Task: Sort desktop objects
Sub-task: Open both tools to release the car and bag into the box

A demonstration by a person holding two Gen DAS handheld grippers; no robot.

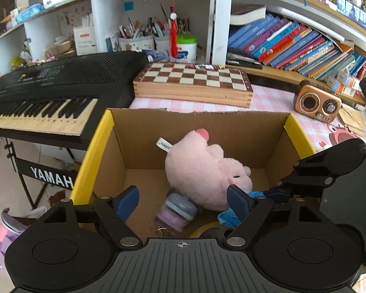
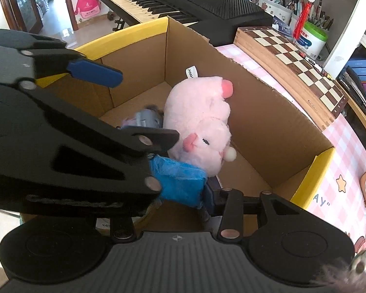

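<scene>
An open cardboard box [image 1: 139, 144] with yellow flaps holds a pink plush pig [image 1: 202, 168] and a small grey-purple toy [image 1: 179, 208]. My left gripper [image 1: 183, 201] is open over the box, empty, with blue pads either side of the toys. My right gripper [image 2: 180, 188] is shut on a blue packet [image 2: 180, 183] and holds it low inside the box beside the pig [image 2: 202, 124]. The right gripper's fingers enter the left wrist view [image 1: 278, 193] with the blue packet [image 1: 228, 216] at their tip. The left gripper [image 2: 95, 73] crosses the right wrist view.
A black Yamaha keyboard [image 1: 48, 90] stands left of the box. A folded chessboard [image 1: 192, 83] lies behind it on the pink checked tablecloth [image 1: 275, 100]. A small copper radio [image 1: 317, 102] sits at the right. Shelves with books and pen pots rise behind.
</scene>
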